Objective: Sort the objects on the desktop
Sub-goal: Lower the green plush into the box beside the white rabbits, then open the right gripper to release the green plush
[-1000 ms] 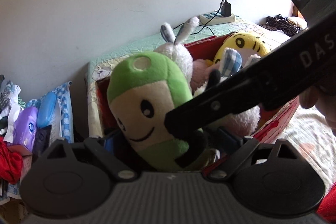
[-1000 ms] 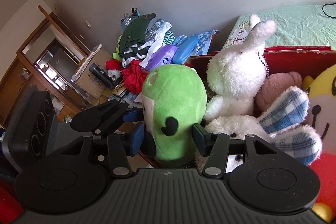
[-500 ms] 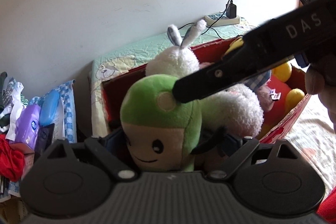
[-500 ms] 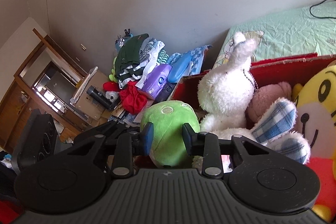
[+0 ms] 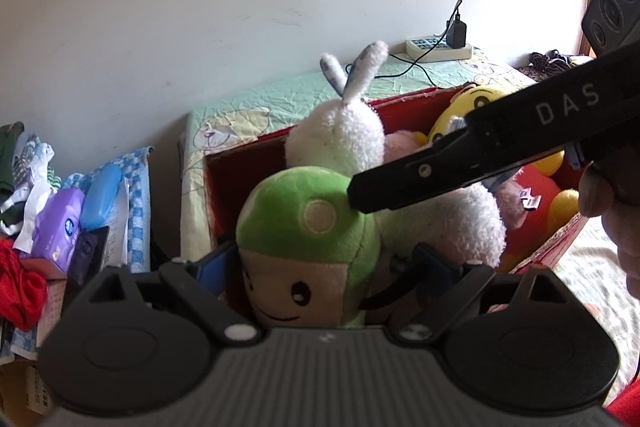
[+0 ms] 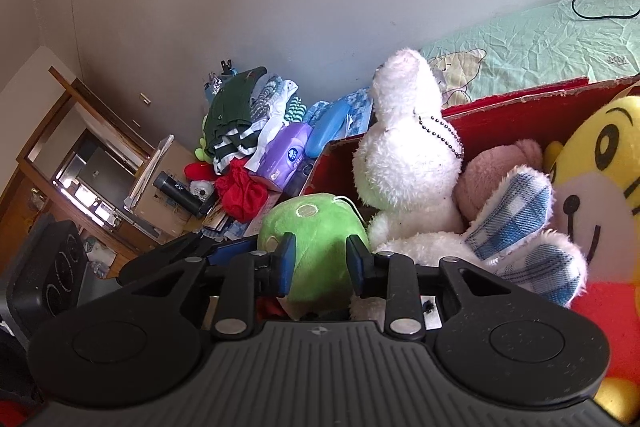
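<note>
A green plush toy (image 5: 304, 227) with a smiling beige face sits at the near left corner of a red cardboard box (image 5: 240, 179). My right gripper (image 6: 320, 259) is shut on the green plush (image 6: 316, 227), pinching its head from above. Its black finger (image 5: 400, 187) reaches in from the right in the left wrist view. My left gripper (image 5: 324, 263) is open, with the plush between its fingers and a gap on the right side. Inside the box (image 6: 520, 99) lie a white rabbit (image 6: 404, 155), a pink bear (image 6: 496, 179) and a yellow plush (image 6: 600, 179).
Left of the box lie piled clothes (image 6: 240, 111), a purple tissue pack (image 5: 60, 223) and a blue case (image 5: 102, 195). Behind it, a green sheet (image 5: 260, 99) carries a power strip (image 5: 436, 47) with a cable. A person's hand (image 5: 616, 227) is at the right.
The green plush has come down from above the box into its near corner. The right gripper's fingers have narrowed onto its head. The left gripper's width looks unchanged.
</note>
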